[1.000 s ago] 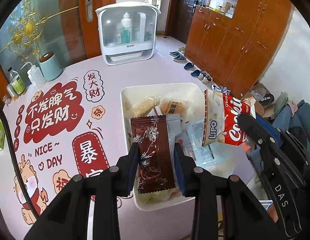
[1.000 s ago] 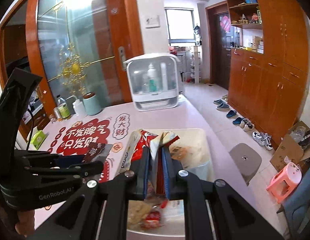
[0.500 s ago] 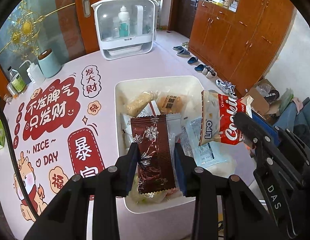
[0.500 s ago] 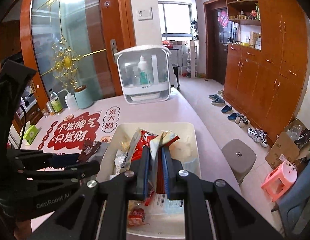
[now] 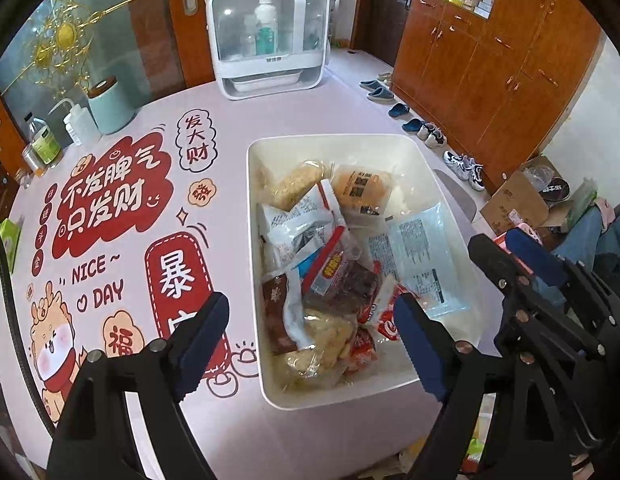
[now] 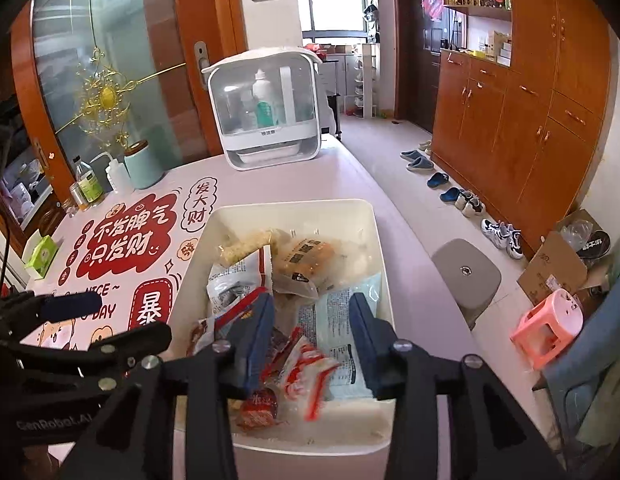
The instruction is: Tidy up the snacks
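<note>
I hold both tools over a cream rectangular plastic bin (image 5: 442, 184) of mixed snack packets (image 5: 330, 272) on the pink printed tabletop (image 5: 121, 216). My left tool (image 5: 310, 320) is spread wide and empty. My right tool (image 6: 312, 320) is also parted and empty, above a red-and-white cookie bag (image 6: 310, 372) lying inside the bin.

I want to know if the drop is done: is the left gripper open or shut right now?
Open. The left gripper has its jaws spread wide with nothing between them, above the snack-filled white bin.
</note>
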A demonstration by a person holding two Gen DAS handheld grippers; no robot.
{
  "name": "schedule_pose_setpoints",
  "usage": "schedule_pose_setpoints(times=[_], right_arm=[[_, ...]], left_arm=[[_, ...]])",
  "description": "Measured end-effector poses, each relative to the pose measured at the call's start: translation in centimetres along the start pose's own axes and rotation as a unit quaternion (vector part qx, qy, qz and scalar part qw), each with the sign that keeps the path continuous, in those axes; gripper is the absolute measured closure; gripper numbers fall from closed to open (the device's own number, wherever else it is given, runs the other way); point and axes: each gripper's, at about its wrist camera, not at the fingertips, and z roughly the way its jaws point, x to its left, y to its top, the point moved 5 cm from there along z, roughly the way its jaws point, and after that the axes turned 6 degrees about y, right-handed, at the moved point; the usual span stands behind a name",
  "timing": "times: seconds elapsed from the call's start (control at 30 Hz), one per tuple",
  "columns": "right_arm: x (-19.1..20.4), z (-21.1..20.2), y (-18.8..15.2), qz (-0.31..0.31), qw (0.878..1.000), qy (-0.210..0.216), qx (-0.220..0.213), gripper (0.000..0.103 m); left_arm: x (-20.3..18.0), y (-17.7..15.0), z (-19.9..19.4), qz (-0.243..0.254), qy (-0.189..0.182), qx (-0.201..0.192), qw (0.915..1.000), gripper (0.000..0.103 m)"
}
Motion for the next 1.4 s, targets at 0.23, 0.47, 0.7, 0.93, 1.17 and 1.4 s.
schedule_pose_setpoints(times=[0.23, 0.47, 0.7, 0.93, 1.17, 1.4], right_arm=[[0.8, -0.1, -0.2, -0.004, 1.0, 0.005, 0.009, 0.062], [2.0, -0.2, -0.3, -0.01, 1.0, 0.018, 0.014, 0.062], [4.0, -0.1, -0.2, -0.021, 0.999, 0.037, 0.019, 0.062], [6.8, -0.7, 0.3, -0.04, 0.998, 0.043, 0.013, 0.062], [11.2, -0.7, 0.2, -0.056, 0.996, 0.06, 0.027, 0.062], [17.4, -0.1, -0.6, -0.081, 0.99, 0.1, 0.049, 0.062]], left_arm=[[0.8, -0.7, -0.7, -0.003, 0.018, 0.0, 0.9998, 0.019], [2.2, -1.5, -1.6, -0.009, 0.038, -0.006, 0.9992, 0.019], [4.8, -2.1, -2.8, -0.037, 0.057, -0.015, 0.9976, 0.019], [8.0, -2.6, -4.1, -0.061, 0.061, -0.032, 0.9957, 0.019], [12.7, -3.6, -5.6, -0.084, 0.078, -0.041, 0.9926, 0.019], [18.8, -5.7, -7.7, -0.117, 0.111, -0.049, 0.9856, 0.018]])
